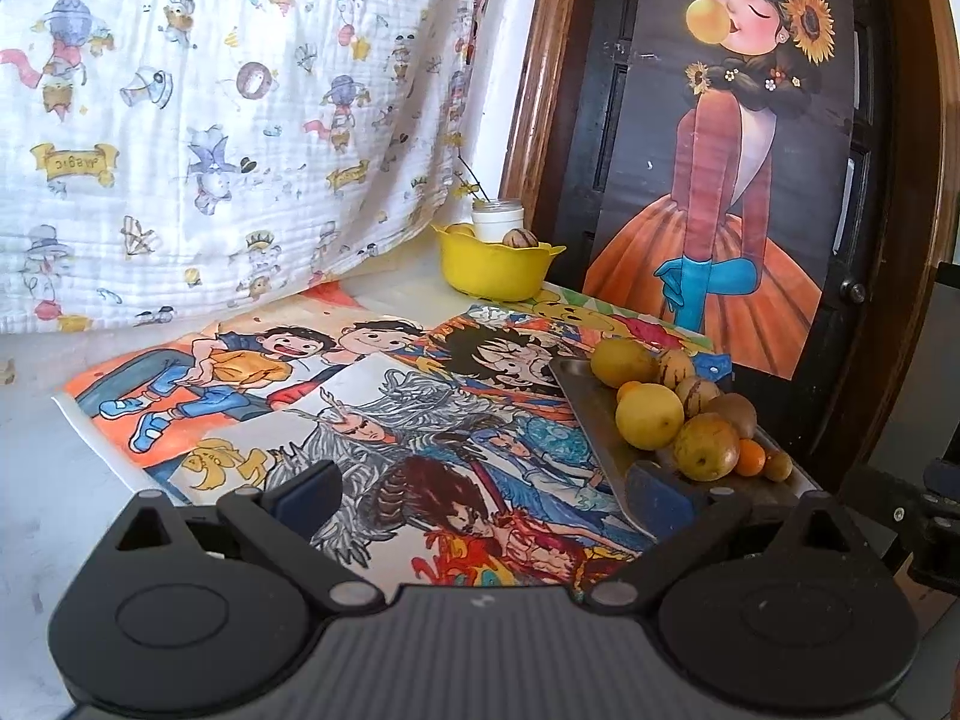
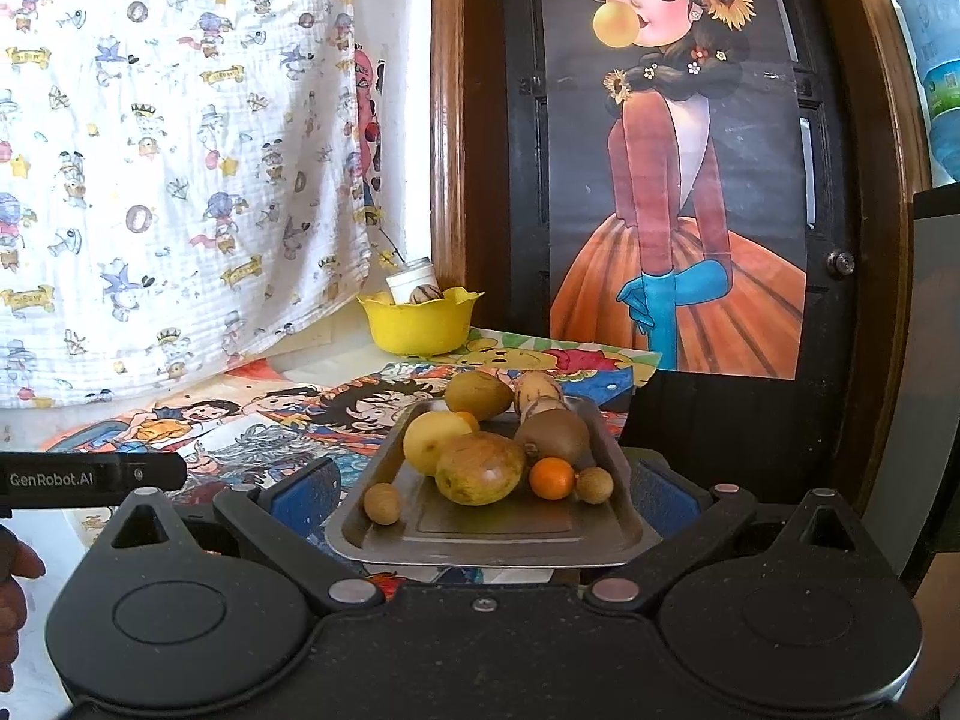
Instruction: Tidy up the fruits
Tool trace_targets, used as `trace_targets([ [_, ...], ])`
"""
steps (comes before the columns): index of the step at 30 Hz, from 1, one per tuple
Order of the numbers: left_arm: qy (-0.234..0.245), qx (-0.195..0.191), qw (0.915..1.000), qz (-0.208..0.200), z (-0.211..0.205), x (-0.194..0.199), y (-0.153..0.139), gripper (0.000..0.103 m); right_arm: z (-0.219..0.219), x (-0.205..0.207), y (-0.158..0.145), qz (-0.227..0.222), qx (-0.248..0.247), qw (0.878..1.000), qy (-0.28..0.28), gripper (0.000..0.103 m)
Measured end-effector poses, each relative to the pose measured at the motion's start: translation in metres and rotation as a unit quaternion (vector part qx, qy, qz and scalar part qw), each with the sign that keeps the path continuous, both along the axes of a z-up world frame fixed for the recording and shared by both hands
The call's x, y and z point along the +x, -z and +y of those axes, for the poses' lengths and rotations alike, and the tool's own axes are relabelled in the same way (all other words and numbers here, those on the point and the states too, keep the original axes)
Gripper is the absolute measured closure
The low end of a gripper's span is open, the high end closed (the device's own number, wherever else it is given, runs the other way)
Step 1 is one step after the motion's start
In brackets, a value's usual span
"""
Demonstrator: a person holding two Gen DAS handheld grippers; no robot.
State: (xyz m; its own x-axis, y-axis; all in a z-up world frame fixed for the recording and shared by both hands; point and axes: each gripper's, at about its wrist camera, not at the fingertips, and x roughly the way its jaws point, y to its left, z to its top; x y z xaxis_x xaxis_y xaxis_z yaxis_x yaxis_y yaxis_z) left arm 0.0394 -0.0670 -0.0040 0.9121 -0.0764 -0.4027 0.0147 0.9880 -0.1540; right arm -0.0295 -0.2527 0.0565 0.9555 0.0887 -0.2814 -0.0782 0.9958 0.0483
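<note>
the metal tray lies straight ahead of the right gripper, its long axis running away from it, while the left gripper sits off to the tray's left, so the right is nearer. both stand wide apart and empty. about nine fruits are piled on the tray, the green mango nearest, and the yellow bowl beyond holds at least one striped fruit.

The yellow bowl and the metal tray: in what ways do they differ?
The yellow bowl is deep with a wavy rim; the metal tray is flat, shallow and grey. The bowl stands far back by the white jar; the tray lies near, between the right gripper's open fingers. Little fruit shows in the bowl, while many fruits crowd the tray. Both hold fruit.
</note>
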Motion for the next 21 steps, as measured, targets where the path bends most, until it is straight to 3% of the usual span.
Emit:
trace_targets([
  [21, 0.009, 0.029, 0.9995, -0.002, 0.01, -0.024, 0.016, 0.0, 0.022, -0.023, 0.017, -0.013, 0.0, 1.0, -0.009, 0.001],
])
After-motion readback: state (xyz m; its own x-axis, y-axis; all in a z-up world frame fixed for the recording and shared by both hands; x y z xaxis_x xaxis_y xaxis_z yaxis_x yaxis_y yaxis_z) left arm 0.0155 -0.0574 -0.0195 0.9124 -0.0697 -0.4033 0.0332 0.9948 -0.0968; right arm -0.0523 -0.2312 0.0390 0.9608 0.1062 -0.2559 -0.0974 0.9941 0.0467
